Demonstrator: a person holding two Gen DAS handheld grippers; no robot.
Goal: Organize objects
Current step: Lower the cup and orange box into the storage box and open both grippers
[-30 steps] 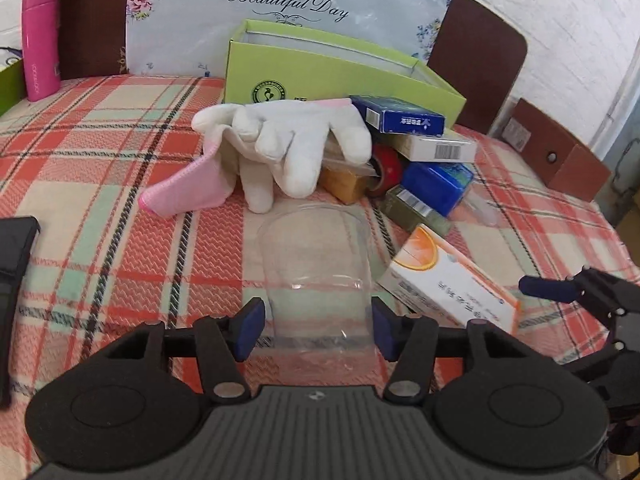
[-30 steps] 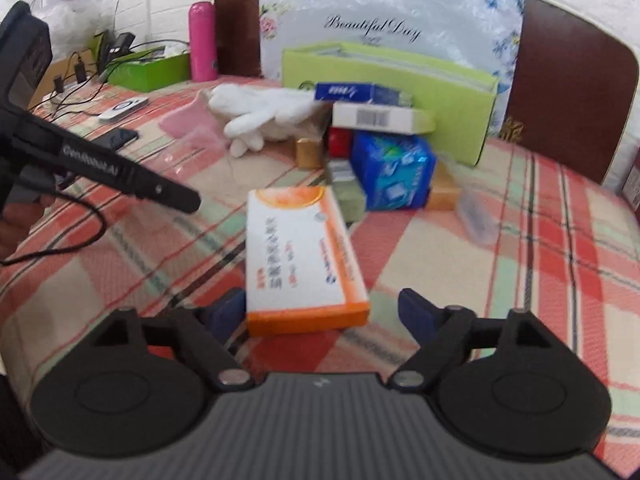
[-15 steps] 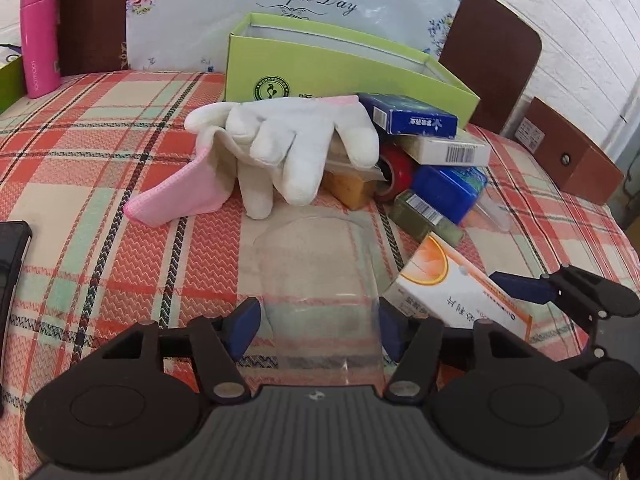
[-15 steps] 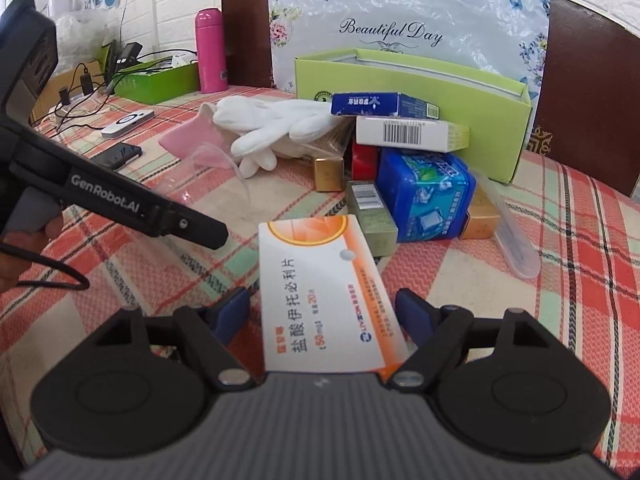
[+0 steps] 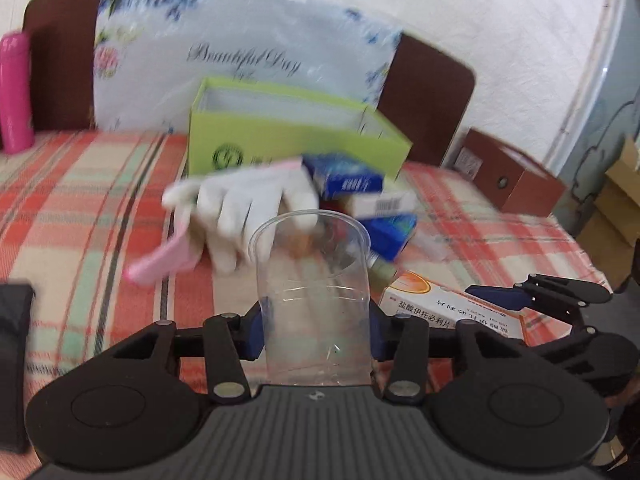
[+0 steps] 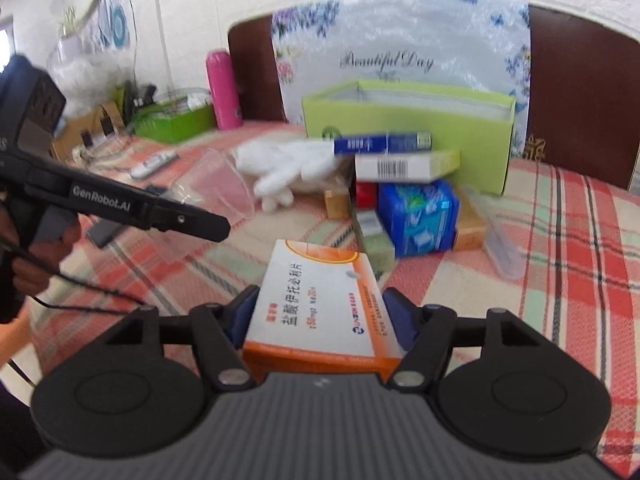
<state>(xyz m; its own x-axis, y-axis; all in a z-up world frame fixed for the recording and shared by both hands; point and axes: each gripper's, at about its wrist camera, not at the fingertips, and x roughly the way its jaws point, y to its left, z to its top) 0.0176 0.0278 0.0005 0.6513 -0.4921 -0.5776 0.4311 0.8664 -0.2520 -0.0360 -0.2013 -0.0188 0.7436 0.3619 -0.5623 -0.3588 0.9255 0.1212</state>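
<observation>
Clear plastic cup point(image 5: 312, 300), held lengthwise between the blue pads of the left gripper point(image 5: 314, 330), whose jaws are closing on it; the rim is turned toward the far side. Orange-and-white medicine box point(image 6: 320, 306), pinched between the closing jaws of the right gripper point(image 6: 320, 320), its printed face upward. Red plaid tablecloth point(image 6: 560, 240) is seen beneath both. Farther off, a white glove point(image 5: 248, 208) is laid beside a heap of small cartons, among them a dark blue box point(image 5: 346, 178) stacked on a white barcoded box point(image 6: 404, 166). Behind the heap, an open lime-green box point(image 5: 288, 140) is placed. Pink bottle point(image 5: 16, 92) is stood at the far left.
</observation>
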